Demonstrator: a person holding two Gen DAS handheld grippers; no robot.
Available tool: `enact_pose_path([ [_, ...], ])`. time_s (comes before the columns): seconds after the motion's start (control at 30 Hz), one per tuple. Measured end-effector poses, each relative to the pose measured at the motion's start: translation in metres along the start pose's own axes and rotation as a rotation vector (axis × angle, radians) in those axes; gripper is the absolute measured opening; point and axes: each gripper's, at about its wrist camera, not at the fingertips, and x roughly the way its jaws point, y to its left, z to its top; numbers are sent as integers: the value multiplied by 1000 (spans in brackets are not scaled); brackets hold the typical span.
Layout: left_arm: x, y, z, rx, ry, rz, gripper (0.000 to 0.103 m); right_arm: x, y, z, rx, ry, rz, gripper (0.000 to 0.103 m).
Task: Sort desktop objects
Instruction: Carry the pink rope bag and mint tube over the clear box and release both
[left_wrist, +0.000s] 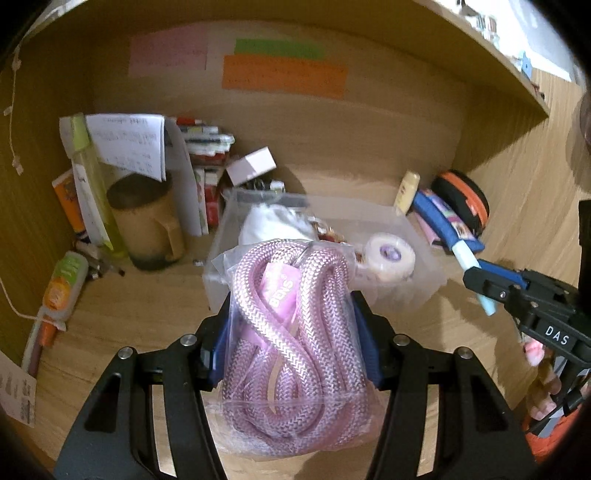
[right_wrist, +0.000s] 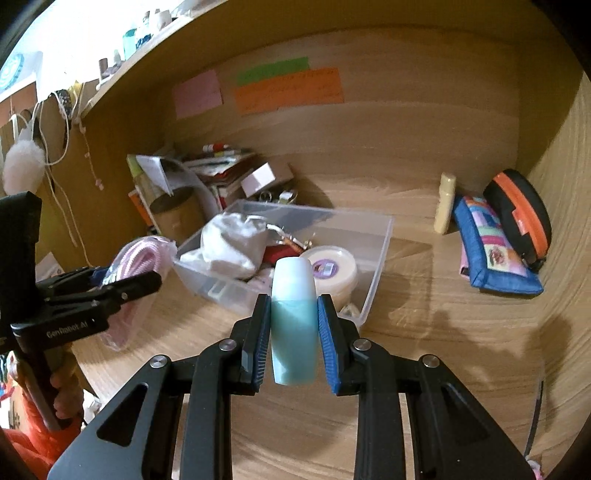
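My left gripper (left_wrist: 293, 332) is shut on a clear bag of pink braided rope (left_wrist: 295, 350), held just in front of a clear plastic bin (left_wrist: 417, 288). The bin holds a white cloth (left_wrist: 273, 221), a roll of white tape (left_wrist: 389, 260) and small items. My right gripper (right_wrist: 293, 325) is shut on a light blue bottle with a white cap (right_wrist: 293, 317), held above the desk in front of the bin (right_wrist: 380, 258). The right gripper also shows in the left wrist view (left_wrist: 491, 284), and the left gripper with the rope shows in the right wrist view (right_wrist: 122, 284).
Back left stand a brown mug (left_wrist: 147, 221), a green bottle (left_wrist: 92, 184), papers, books and a small white box (left_wrist: 251, 166). Back right lie a yellow tube (right_wrist: 445, 203), a blue pouch (right_wrist: 491, 251) and a black-orange case (right_wrist: 521, 214). A glue bottle (left_wrist: 62, 288) lies at the left.
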Motion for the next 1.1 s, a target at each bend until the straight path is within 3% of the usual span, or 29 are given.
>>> enact_pose_path([
  [0.4, 4, 14, 46, -32, -71, 15, 57, 30, -4, 26, -2, -3, -5, 23],
  [0.67, 30, 8, 70, 1, -42, 22, 57, 56, 0, 39, 15, -1, -35, 23],
  [0.93, 54, 0, 84, 16, 11, -95, 57, 74, 11, 57, 4, 7, -52, 23],
  [1.1, 79, 0, 84, 20, 72, -118, 57, 82, 18, 63, -30, 12, -69, 23],
])
